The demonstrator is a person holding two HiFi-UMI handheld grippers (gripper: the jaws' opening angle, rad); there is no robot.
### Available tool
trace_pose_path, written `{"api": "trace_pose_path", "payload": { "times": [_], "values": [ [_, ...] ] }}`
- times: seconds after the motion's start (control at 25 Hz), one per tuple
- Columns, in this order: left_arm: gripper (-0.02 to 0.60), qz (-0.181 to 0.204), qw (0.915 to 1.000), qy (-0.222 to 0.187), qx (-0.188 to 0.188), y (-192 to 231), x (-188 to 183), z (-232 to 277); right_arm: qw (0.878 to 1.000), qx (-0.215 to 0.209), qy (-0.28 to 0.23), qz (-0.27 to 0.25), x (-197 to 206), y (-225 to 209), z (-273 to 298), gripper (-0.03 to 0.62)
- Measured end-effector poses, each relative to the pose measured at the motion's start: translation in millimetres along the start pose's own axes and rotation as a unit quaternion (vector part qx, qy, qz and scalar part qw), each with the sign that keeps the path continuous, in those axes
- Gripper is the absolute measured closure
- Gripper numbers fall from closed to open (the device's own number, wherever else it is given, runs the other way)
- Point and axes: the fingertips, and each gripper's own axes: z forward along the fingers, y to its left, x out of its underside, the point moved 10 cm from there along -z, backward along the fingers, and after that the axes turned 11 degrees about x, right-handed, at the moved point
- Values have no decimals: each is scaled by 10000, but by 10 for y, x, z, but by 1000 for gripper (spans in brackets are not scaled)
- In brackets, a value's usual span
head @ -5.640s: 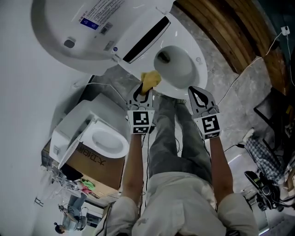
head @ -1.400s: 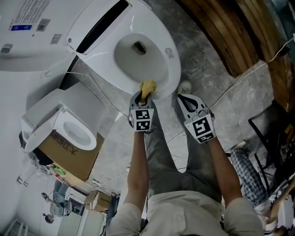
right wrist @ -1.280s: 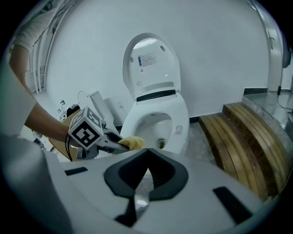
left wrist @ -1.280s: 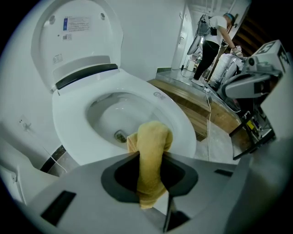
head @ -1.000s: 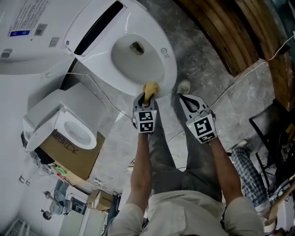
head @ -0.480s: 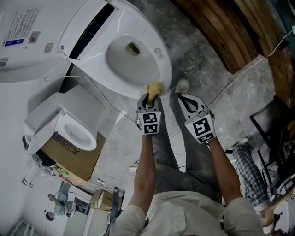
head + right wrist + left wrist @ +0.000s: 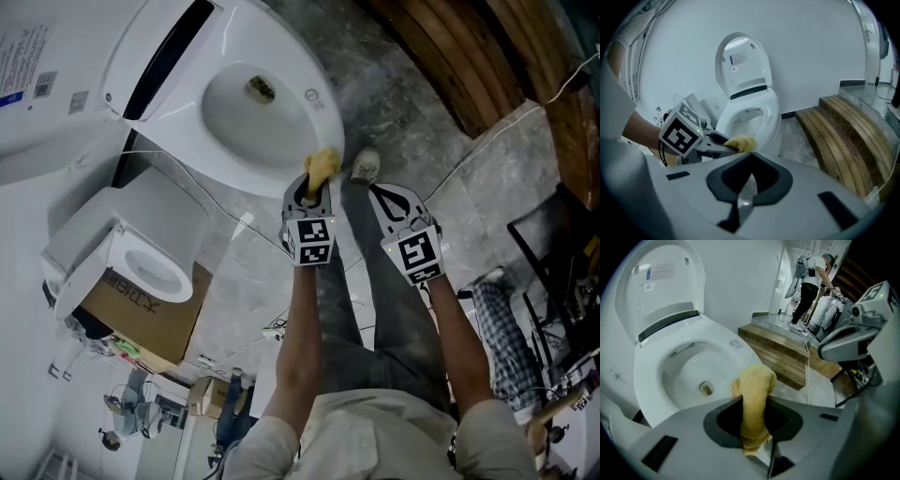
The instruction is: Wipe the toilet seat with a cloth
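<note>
A white toilet stands with its lid (image 7: 56, 66) up, and its seat (image 7: 314, 117) rings the open bowl. My left gripper (image 7: 316, 183) is shut on a yellow cloth (image 7: 323, 166), whose bunched end sits at the front tip of the seat. In the left gripper view the cloth (image 7: 753, 399) sticks up between the jaws, over the near right rim of the seat (image 7: 740, 352). I cannot tell if it touches. My right gripper (image 7: 382, 195) hangs shut and empty just right of the left one, over the floor. The right gripper view shows the cloth (image 7: 740, 143) in front of the toilet (image 7: 757, 117).
Wooden steps (image 7: 469, 66) run along the right of the toilet. A second white toilet unit (image 7: 150, 267) sits on a cardboard box (image 7: 131, 323) at the left. Cables (image 7: 487, 155) cross the stone floor. My shoe (image 7: 364, 165) stands by the bowl's front. A person (image 7: 811, 280) stands far behind.
My left gripper has carried the cloth along the seat's front rim, from the left side round to the front tip. The right gripper has stayed beside it, shut.
</note>
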Motion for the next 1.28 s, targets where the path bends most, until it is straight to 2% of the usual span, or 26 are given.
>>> {"api": "trace_pose_path", "payload": {
  "times": [0.76, 1.28],
  "values": [
    [463, 561, 9969, 330, 438, 18, -406, 243, 9984, 385, 57, 405, -90, -53, 93, 586],
    [463, 777, 9947, 441, 511, 118, -709, 383, 9969, 603, 102, 487, -218, -160, 195, 586]
  ]
}}
